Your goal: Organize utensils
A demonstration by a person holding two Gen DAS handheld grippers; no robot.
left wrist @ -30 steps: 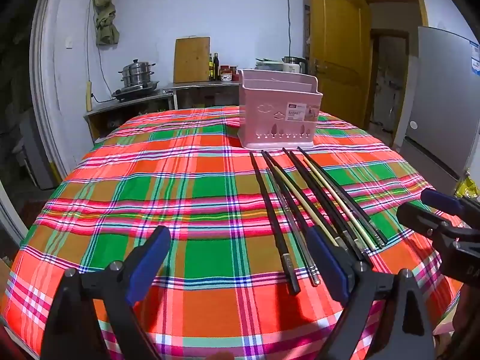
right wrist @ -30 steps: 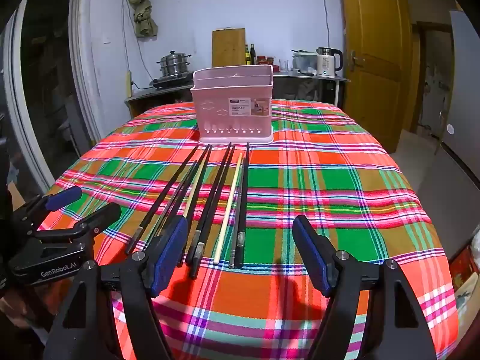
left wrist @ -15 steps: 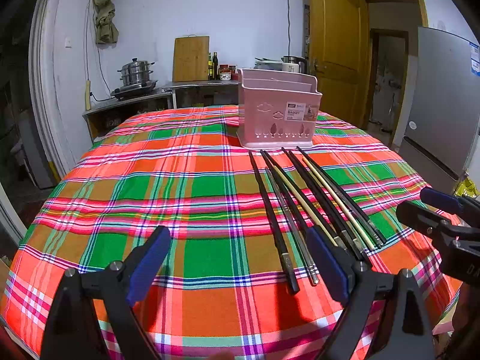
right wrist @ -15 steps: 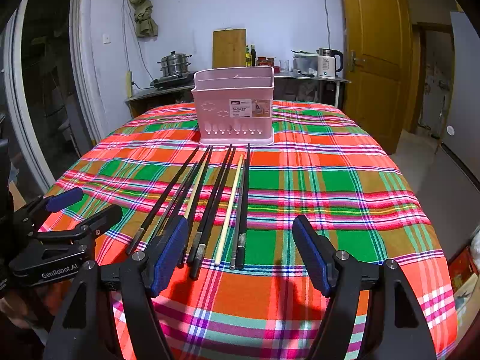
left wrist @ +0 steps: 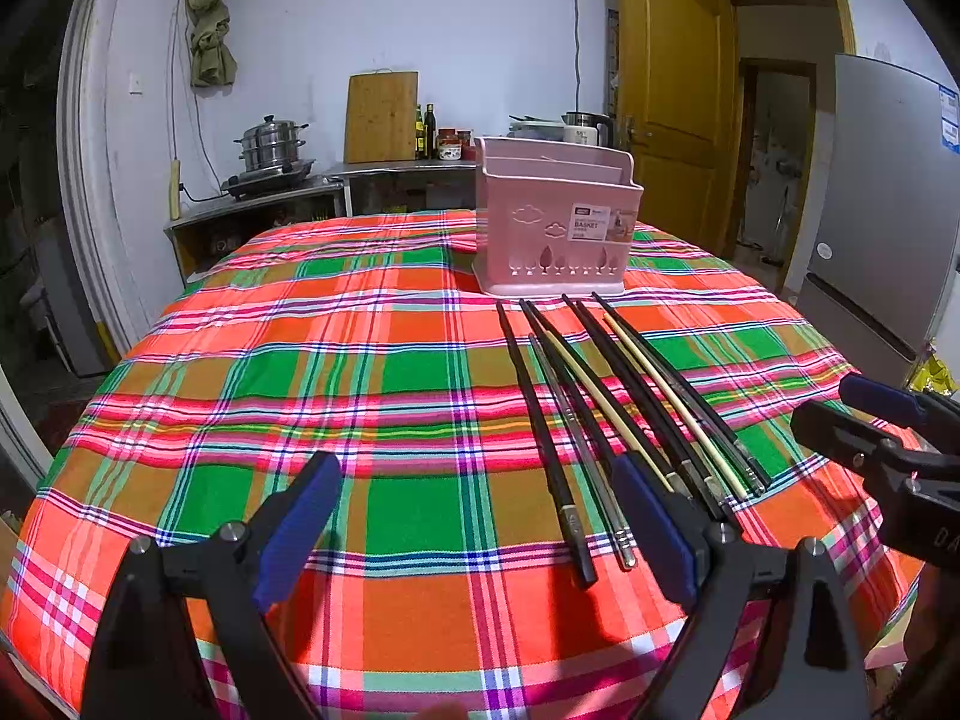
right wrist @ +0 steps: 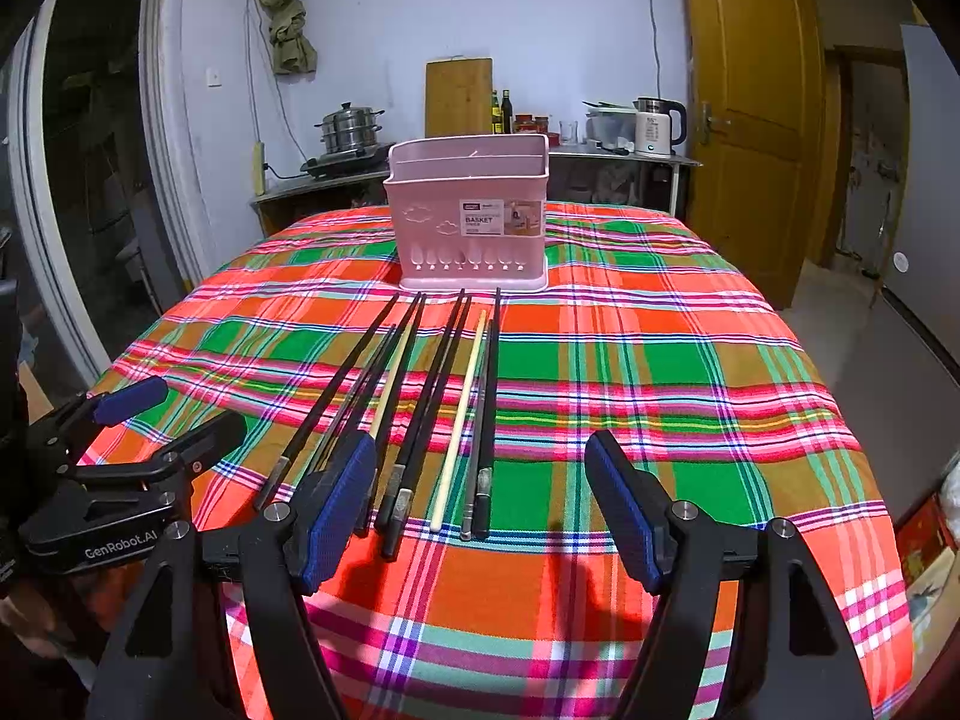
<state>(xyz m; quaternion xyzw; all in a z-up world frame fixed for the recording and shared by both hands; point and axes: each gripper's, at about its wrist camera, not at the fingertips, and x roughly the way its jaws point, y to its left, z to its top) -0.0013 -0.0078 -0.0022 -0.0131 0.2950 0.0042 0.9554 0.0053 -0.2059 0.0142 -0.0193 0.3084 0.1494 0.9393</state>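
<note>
Left gripper is wide open, holding nothing; chopsticks lie just ahead by its right finger, basket beyond. Right gripper gapes empty too, chopsticks ahead near its left finger, basket behind them.

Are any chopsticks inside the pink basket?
No, the chopsticks all lie flat on the tablecloth in front of the pink basket.
</note>
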